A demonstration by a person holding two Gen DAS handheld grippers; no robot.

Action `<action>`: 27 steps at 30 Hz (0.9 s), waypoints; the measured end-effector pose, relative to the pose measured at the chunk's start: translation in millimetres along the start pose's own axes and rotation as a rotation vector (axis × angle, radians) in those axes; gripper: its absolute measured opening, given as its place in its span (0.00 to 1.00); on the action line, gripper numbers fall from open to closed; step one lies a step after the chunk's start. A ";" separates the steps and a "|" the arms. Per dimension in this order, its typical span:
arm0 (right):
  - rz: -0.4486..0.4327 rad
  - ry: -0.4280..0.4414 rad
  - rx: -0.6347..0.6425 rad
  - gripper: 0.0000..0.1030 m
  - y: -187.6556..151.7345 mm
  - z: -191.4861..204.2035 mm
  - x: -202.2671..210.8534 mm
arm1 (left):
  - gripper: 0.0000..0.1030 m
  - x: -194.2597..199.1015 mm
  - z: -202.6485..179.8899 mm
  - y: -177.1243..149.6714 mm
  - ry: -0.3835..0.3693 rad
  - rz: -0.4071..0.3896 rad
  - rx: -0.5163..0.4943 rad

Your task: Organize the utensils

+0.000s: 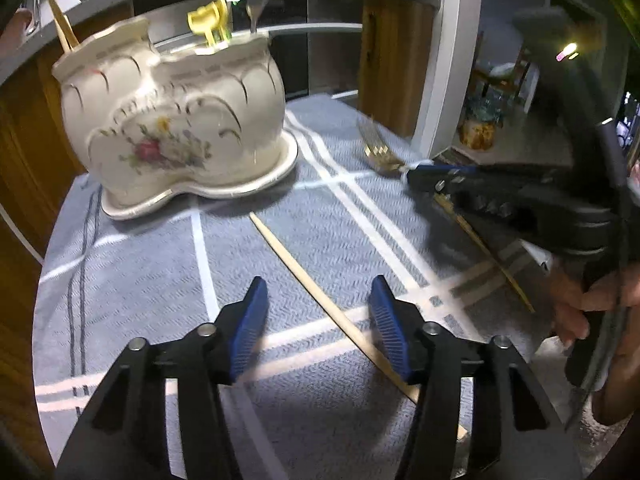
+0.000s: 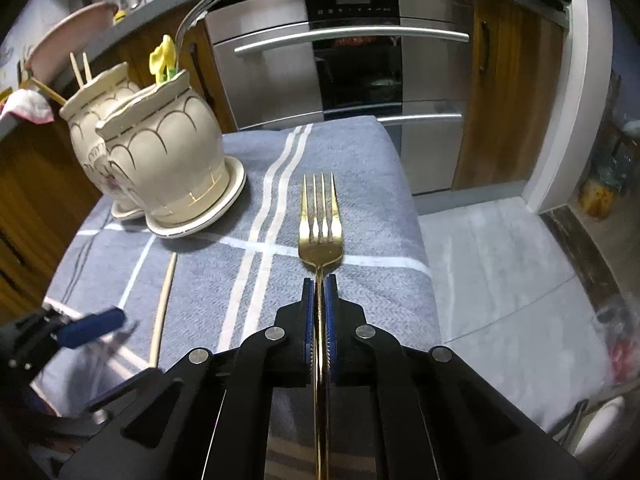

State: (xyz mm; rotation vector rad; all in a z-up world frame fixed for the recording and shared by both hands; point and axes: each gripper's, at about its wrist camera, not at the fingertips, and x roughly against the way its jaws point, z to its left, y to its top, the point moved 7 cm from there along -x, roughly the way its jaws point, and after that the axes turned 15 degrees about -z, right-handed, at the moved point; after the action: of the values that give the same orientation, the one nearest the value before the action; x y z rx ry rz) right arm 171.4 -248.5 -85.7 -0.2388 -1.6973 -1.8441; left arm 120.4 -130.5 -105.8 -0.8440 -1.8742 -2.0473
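Observation:
A cream double-pot ceramic utensil holder [image 1: 172,120] with a flower print stands on the blue-grey cloth; it also shows in the right wrist view [image 2: 160,152]. It holds chopsticks [image 2: 80,68], a yellow utensil [image 2: 162,58] and a silver fork [image 2: 200,8]. My right gripper [image 2: 319,284] is shut on a gold fork [image 2: 320,216], tines pointing forward above the cloth; the fork shows in the left wrist view [image 1: 378,146] too. My left gripper [image 1: 318,292] is open and empty, its fingers either side of a wooden chopstick [image 1: 320,292] lying on the cloth.
Another chopstick [image 1: 484,248] lies under the right gripper [image 1: 412,174]. The cloth-covered table [image 2: 360,152] ends near a steel oven [image 2: 352,60] and wooden cabinets. Tiled floor [image 2: 500,280] lies to the right.

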 end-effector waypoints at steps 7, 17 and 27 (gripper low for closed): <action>-0.021 0.025 -0.020 0.06 2.0 -0.2 7.1 | 0.14 -1.2 4.7 -1.4 -0.022 0.031 -0.009; -0.059 0.059 -0.011 0.06 6.6 10.4 16.8 | 0.00 15.0 24.3 -6.0 -0.068 0.090 -0.029; -0.057 0.062 -0.008 0.06 5.6 12.4 16.5 | 0.24 16.0 13.7 -11.8 -0.101 0.102 0.047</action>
State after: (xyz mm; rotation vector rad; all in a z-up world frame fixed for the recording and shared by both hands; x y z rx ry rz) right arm 158.0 -241.8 -70.4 -0.1365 -1.6700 -1.8801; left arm 104.7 -112.2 -106.5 -1.0266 -1.8820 -1.9258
